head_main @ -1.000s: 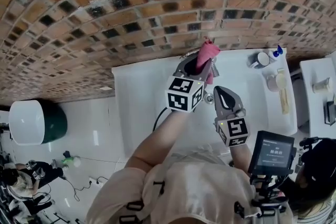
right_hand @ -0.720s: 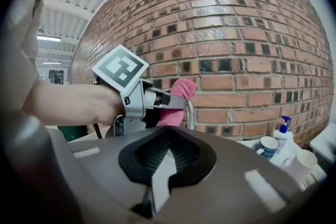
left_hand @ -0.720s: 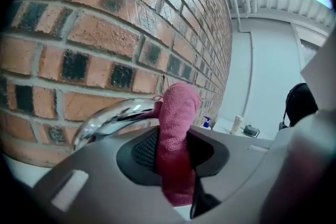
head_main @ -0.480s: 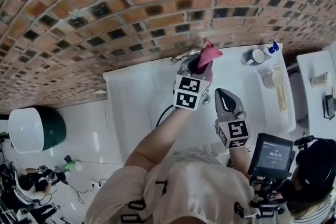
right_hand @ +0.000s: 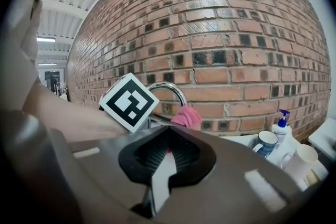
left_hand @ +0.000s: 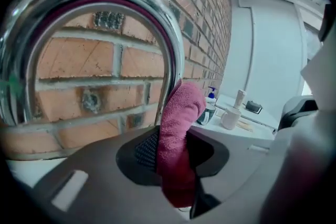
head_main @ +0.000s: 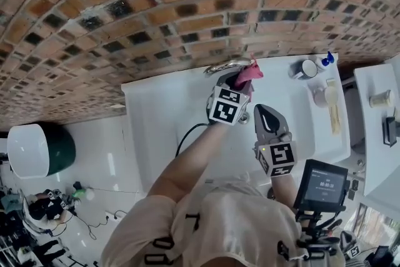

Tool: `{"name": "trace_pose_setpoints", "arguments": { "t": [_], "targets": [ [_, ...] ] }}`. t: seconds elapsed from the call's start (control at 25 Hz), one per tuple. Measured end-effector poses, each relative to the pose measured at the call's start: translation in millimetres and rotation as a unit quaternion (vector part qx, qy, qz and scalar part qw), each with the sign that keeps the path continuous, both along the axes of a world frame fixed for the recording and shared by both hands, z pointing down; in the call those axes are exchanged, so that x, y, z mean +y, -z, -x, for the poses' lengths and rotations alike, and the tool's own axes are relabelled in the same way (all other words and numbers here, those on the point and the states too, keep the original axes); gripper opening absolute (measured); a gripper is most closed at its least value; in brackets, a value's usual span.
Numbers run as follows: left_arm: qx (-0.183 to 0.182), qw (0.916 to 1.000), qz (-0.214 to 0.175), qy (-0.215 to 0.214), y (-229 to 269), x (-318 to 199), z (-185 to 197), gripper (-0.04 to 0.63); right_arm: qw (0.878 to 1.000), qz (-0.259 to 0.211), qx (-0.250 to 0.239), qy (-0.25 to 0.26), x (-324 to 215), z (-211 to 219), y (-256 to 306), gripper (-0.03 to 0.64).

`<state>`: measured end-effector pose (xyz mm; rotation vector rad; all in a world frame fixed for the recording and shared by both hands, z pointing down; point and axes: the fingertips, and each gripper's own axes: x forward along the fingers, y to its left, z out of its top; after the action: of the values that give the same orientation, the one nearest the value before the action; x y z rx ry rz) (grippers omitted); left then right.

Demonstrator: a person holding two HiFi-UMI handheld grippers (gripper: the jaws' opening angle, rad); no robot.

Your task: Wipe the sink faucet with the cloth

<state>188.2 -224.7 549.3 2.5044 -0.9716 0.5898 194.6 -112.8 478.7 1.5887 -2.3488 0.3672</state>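
My left gripper [head_main: 242,79] is shut on a pink cloth [head_main: 249,74], which sticks up out of its jaws. In the left gripper view the cloth [left_hand: 177,128] lies against the rising leg of the chrome arched faucet [left_hand: 167,44], whose spout curves overhead. In the head view the faucet [head_main: 222,65] stands at the back rim of the white sink [head_main: 164,110], just beyond the left gripper. My right gripper [head_main: 267,115] hovers over the basin to the right and nearer to me, its jaws together and empty. In the right gripper view the faucet [right_hand: 169,89] and cloth [right_hand: 185,116] show ahead.
A brick wall [head_main: 187,3] runs right behind the sink. On the counter at the right stand a blue-rimmed mug [head_main: 307,69], a soap pump bottle [head_main: 327,60], a white cup [head_main: 323,97] and a wooden-handled tool [head_main: 335,114]. A screen device [head_main: 324,183] hangs at my right side.
My left gripper has sunk with the cloth along the faucet, closer to the sink rim, and tilted somewhat. The right gripper has hardly moved.
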Motion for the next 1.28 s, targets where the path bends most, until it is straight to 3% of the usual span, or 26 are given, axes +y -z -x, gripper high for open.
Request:
{"name": "trace_pose_setpoints", "arguments": {
  "t": [0.2,0.36,0.48,0.6,0.8,0.96,1.12,1.28],
  "targets": [
    [0.023,0.9997,-0.01,-0.001,21.1,10.1,3.0,0.109,1.0,-0.001,0.001,-0.005,2.3,-5.3,3.7,-0.015],
    [0.072,0.9953,-0.064,0.007,84.0,31.7,24.1,0.109,1.0,-0.018,0.007,0.001,6.4,-0.2,17.6,-0.015],
    [0.089,0.9883,-0.12,0.032,131.5,44.4,59.1,0.109,0.999,-0.029,0.009,0.014,9.2,13.1,27.1,-0.015],
    [0.077,0.9788,-0.181,0.058,169.1,56.9,99.2,0.109,0.999,-0.039,0.011,0.034,15.5,34.6,37.8,-0.015],
    [0.072,0.9645,-0.227,0.114,205.1,88.2,178.6,0.109,0.996,-0.053,0.014,0.076,32.4,85.6,52.4,-0.015],
    [0.043,0.9596,-0.222,0.168,188.8,119.3,247.0,0.109,0.992,-0.052,0.014,0.111,48.9,126.1,50.9,-0.015],
    [-0.014,0.9569,-0.209,0.201,144.6,148.1,304.1,0.11,0.99,-0.041,0.011,0.133,62.1,158.6,44.5,-0.015],
    [-0.033,0.9589,-0.156,0.234,86.4,177.3,350.5,0.11,0.99,-0.027,0.013,0.141,72.2,182.2,36.9,-0.014]
  ]
}}
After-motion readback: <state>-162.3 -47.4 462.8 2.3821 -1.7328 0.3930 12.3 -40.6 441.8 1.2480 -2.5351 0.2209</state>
